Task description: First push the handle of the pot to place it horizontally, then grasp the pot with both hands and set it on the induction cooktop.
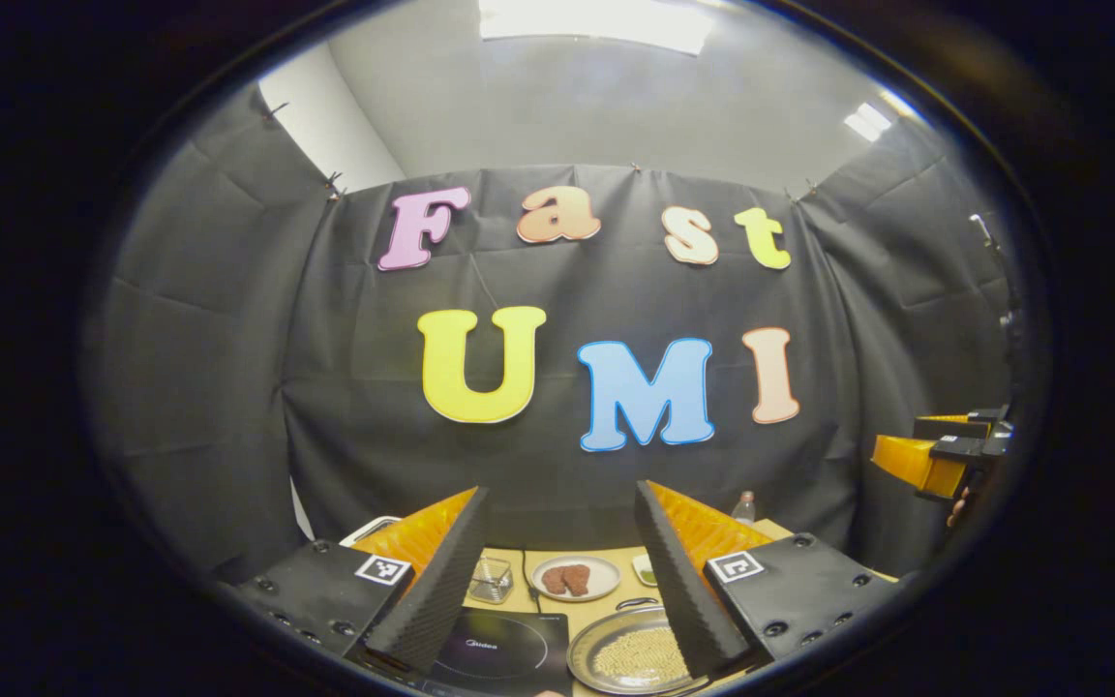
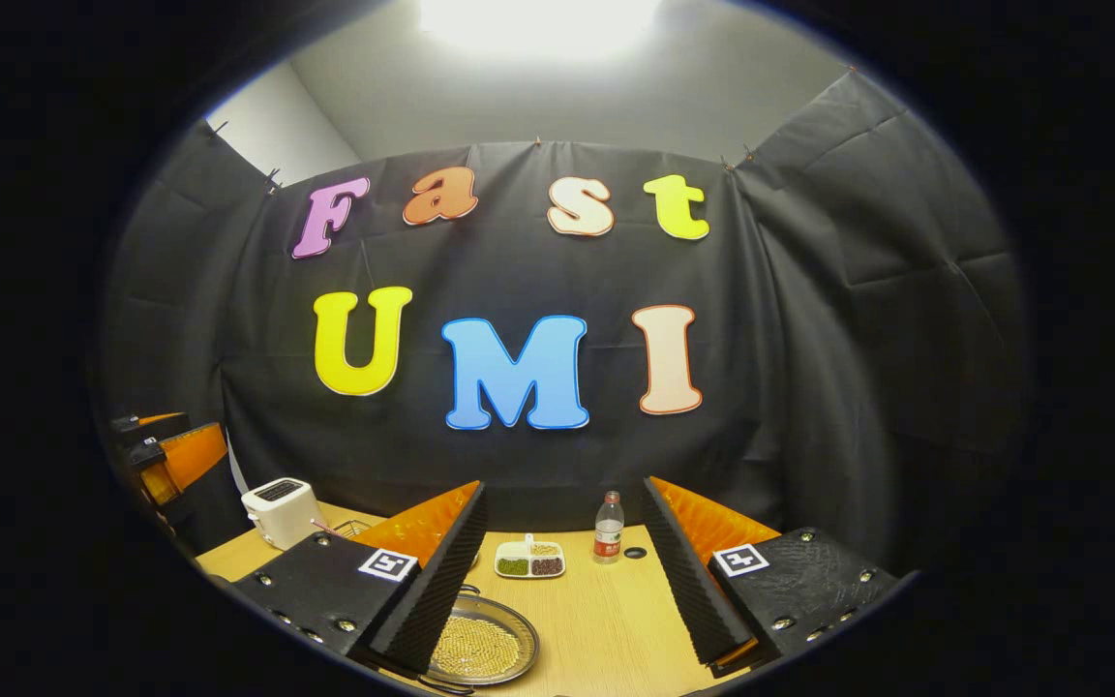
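Both grippers up high over the pale wooden surface, nothing held. Left gripper with fingers spread wide, empty, looking down at the round shiny metal pot full of small yellow grains. Right gripper with fingers spread wide too, same pot low between them, toward the left finger. Pot flat on the surface, just beside the black glass induction cooktop, not on it yet. Thin metal handle at the far rim, so probably a push first to turn it sideways. Fingers likely open and ready for that push. Farther back: white plate with brown pieces, small clear glass cup, white toaster, plastic bottle, white tray of beans.
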`<action>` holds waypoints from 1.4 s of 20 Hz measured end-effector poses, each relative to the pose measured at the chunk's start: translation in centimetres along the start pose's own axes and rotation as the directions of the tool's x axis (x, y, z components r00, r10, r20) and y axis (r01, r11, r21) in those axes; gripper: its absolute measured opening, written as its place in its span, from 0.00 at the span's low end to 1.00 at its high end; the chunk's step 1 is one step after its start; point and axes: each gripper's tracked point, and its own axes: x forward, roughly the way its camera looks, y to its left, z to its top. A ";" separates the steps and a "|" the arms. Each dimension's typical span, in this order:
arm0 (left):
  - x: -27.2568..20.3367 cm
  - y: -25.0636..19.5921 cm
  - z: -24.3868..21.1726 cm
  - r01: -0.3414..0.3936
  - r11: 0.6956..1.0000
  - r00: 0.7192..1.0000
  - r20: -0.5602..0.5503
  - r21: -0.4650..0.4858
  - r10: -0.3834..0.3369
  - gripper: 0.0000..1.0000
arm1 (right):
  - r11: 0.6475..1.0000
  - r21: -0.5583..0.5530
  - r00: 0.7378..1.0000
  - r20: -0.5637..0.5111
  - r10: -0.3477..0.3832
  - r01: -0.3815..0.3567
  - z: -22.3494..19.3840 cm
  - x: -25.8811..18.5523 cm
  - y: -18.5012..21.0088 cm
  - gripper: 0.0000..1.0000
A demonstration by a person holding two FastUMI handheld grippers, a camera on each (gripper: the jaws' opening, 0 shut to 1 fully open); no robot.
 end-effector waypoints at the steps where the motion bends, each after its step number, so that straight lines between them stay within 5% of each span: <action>1: -0.1 0.0 -0.1 -0.001 1.000 1.000 -0.001 0.000 0.001 0.96 | 1.000 0.001 1.000 -0.005 -0.001 0.001 -0.1 0.1 0.0 0.95; 11: -0.3 0.3 -0.5 -0.017 1.000 1.000 -0.015 0.007 0.017 0.96 | 1.000 0.011 0.996 -0.085 0.015 -0.014 -3.2 0.5 0.8 0.96; 13: -0.3 0.4 -0.8 -0.017 1.000 0.999 -0.027 0.011 0.018 0.95 | 1.000 0.015 0.992 -0.123 0.010 -0.008 -4.3 0.6 0.9 0.87; 17: -0.5 0.7 -1.6 -0.021 1.000 0.999 -0.046 0.012 0.022 0.96 | 1.000 0.023 0.974 -0.225 -0.015 0.020 -7.5 0.6 1.0 0.40; 21: -2.2 1.9 -2.5 -0.040 0.999 0.997 -0.063 0.013 0.040 0.95 | 0.997 0.047 0.941 -0.332 0.071 -0.058 -11.9 0.4 3.6 0.12; 28: -3.3 5.6 -3.4 -0.101 0.995 0.991 -0.082 0.013 0.102 0.96 | 0.982 0.065 0.852 -0.489 0.189 -0.180 -16.8 -0.3 8.1 0.03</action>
